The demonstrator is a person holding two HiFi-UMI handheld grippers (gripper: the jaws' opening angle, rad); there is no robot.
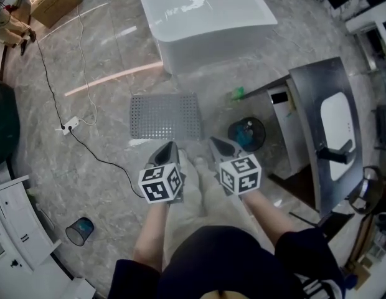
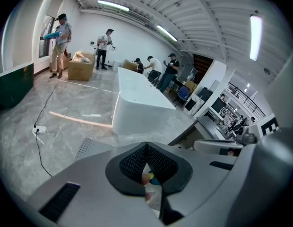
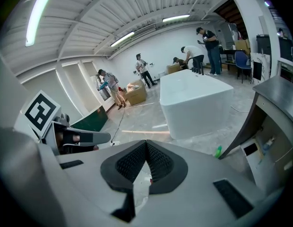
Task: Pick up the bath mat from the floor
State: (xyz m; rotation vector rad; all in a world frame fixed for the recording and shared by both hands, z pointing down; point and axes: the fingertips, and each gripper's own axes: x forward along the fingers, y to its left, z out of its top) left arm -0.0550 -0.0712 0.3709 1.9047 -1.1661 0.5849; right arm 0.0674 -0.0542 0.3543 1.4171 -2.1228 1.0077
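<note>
The bath mat is a grey perforated rectangle lying flat on the marble floor in front of the white bathtub. In the head view my left gripper hovers just short of the mat's near edge, jaws together and nothing in them. My right gripper is beside it, off the mat's near right corner, also shut and empty. In the left gripper view a corner of the mat shows left of the closed left gripper. The right gripper view shows the closed right gripper and the tub; the mat is hidden there.
A black bin stands right of the mat, with a green bottle behind it. A grey vanity with a sink fills the right. A power strip and cable lie left of the mat. Several people stand far off.
</note>
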